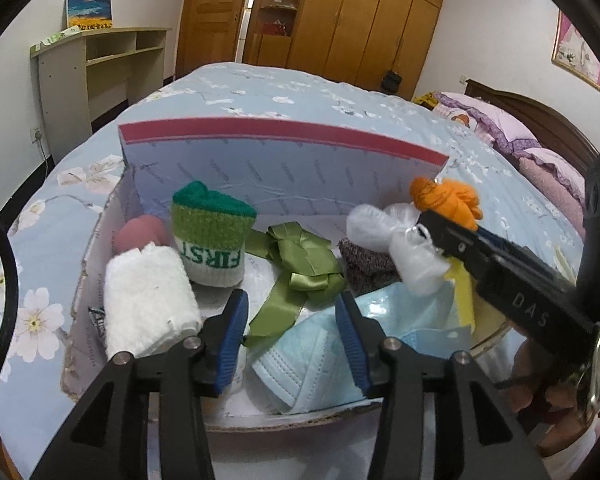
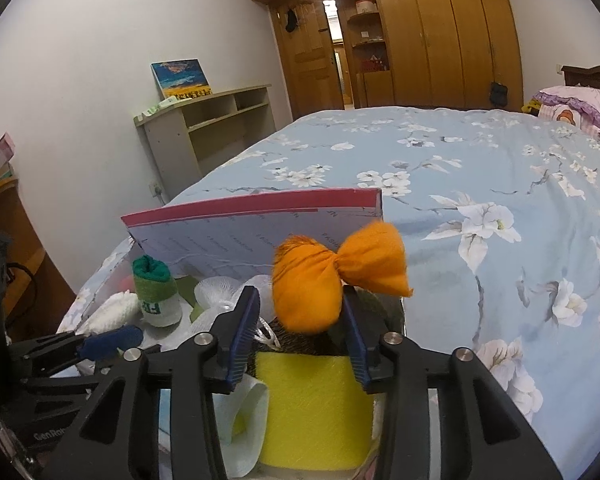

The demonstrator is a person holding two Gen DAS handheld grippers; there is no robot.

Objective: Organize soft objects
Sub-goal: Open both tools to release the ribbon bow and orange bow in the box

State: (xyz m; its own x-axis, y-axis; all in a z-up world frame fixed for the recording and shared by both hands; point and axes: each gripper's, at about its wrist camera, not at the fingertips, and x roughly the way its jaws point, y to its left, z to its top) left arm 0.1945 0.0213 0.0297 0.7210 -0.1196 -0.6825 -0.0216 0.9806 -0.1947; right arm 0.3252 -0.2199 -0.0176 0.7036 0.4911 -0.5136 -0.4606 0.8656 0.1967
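The orange cloth bundle is seen between the parted right gripper jaws, crosswise above the box; left gripper jaws are parted, empty.

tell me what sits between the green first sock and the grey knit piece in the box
A green satin ribbon bow lies between the sock and the grey knit, seen in the left wrist view.

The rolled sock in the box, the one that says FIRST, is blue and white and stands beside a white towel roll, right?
Not blue: the rolled sock is green and white, as the left wrist view shows. It does stand in the box beside the white towel roll.
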